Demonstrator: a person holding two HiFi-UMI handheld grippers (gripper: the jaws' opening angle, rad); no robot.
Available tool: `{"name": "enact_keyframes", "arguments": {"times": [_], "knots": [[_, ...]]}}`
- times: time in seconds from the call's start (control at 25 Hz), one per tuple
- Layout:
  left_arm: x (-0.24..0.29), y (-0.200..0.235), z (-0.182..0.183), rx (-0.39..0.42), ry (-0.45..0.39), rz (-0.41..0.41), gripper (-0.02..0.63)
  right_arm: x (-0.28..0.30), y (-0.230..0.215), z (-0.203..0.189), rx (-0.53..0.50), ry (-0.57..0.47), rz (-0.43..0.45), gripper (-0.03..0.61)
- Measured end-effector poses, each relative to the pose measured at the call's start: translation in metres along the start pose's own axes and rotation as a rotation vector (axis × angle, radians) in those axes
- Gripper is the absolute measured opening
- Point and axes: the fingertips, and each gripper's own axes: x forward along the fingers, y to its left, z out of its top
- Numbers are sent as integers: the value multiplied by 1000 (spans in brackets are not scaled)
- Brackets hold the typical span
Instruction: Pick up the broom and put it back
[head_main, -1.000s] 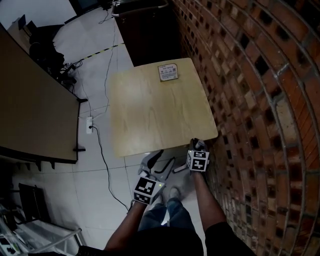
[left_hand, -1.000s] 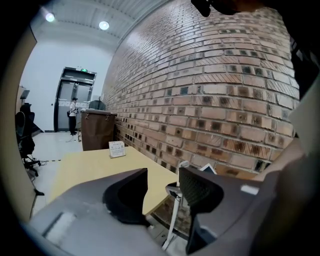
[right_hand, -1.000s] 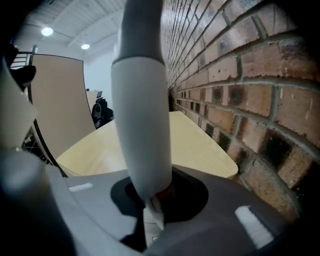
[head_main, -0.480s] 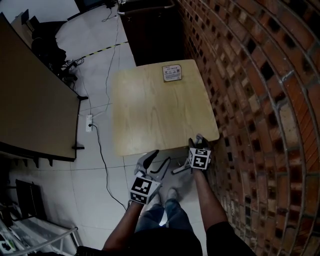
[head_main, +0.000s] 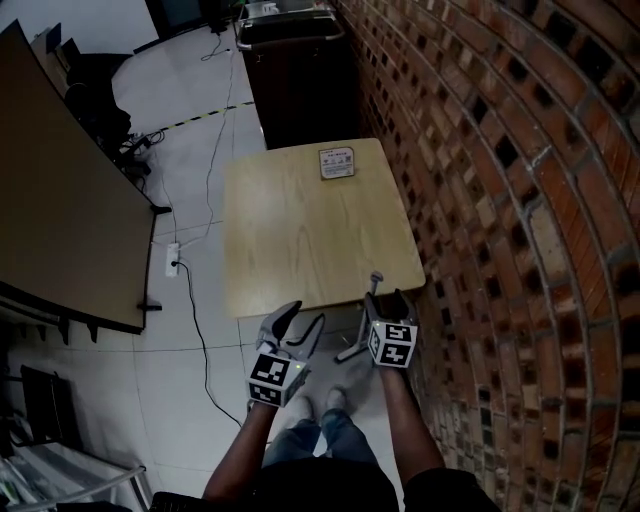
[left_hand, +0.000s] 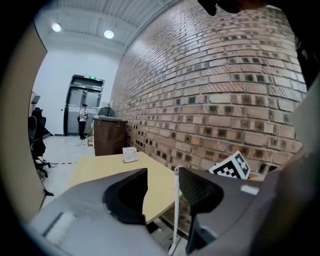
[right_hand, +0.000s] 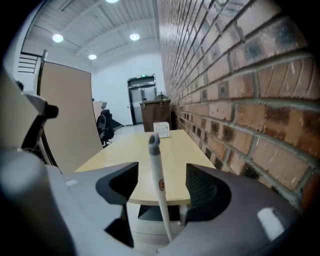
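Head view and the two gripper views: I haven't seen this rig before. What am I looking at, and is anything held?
No robot here: a person holds a two-jaw gripper in each hand. The head view looks down from the person's head; each gripper view looks along that gripper's own jaws. The left gripper is open and empty. On the right gripper the jaws are opening, with a white broom handle standing between them, not gripped. The handle stands by the near edge of a wooden table, which bears one small card. A brick wall runs along the right.
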Motion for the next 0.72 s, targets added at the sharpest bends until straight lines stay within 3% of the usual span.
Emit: {"name": "enact_keyframes", "arguments": {"times": [0.4,0.72], "knots": [[-54,12,37,13,-109,58,193,-107,50,94,26,-264,43,291],[-123,15,75,91,-235,93,193,-185,100,145,-63,-421,58,291]]}}
